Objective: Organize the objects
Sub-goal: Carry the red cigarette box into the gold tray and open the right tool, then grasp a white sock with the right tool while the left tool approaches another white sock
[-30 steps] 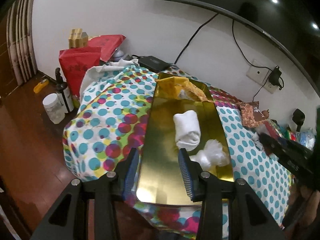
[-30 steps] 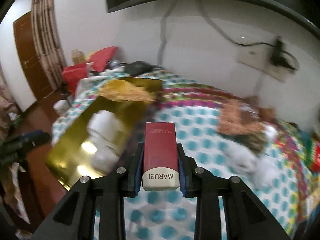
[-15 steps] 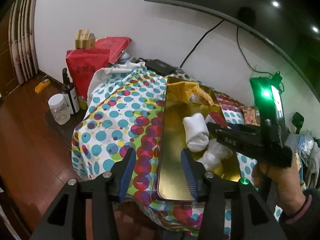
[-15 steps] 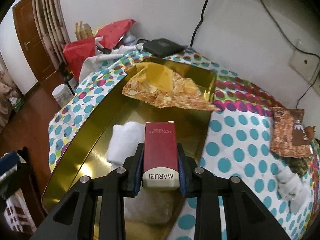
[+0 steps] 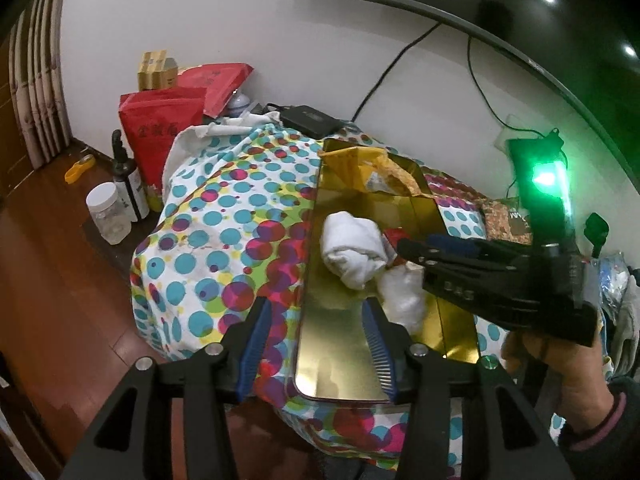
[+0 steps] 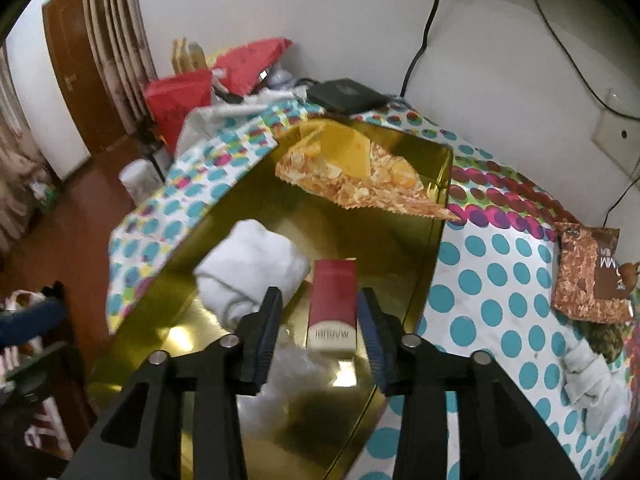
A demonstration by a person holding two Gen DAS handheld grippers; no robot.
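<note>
A gold tray (image 6: 416, 240) (image 5: 340, 344) lies on a polka-dot cloth. In it are a rolled white towel (image 6: 248, 268) (image 5: 352, 248), a crumpled clear bag (image 5: 404, 300), an orange snack packet (image 6: 360, 184) (image 5: 372, 172) and a red MARUBI box (image 6: 334, 308). My right gripper (image 6: 318, 328) is open, its pads apart on either side of the red box, which lies in the tray. In the left wrist view the right gripper (image 5: 404, 246) reaches over the tray. My left gripper (image 5: 316, 344) is open and empty above the tray's near end.
A brown snack packet (image 6: 588, 276) and a white rolled cloth (image 6: 588, 376) lie on the cloth right of the tray. A black device (image 6: 344, 94) sits at the far end. Red bags (image 5: 160, 128), a dark bottle (image 5: 128, 176) and a jar (image 5: 110, 220) stand at the left.
My right gripper moved over the tray, lowered the red box into it beside the towel and opened, letting it go. My left gripper stayed open and drifted back.
</note>
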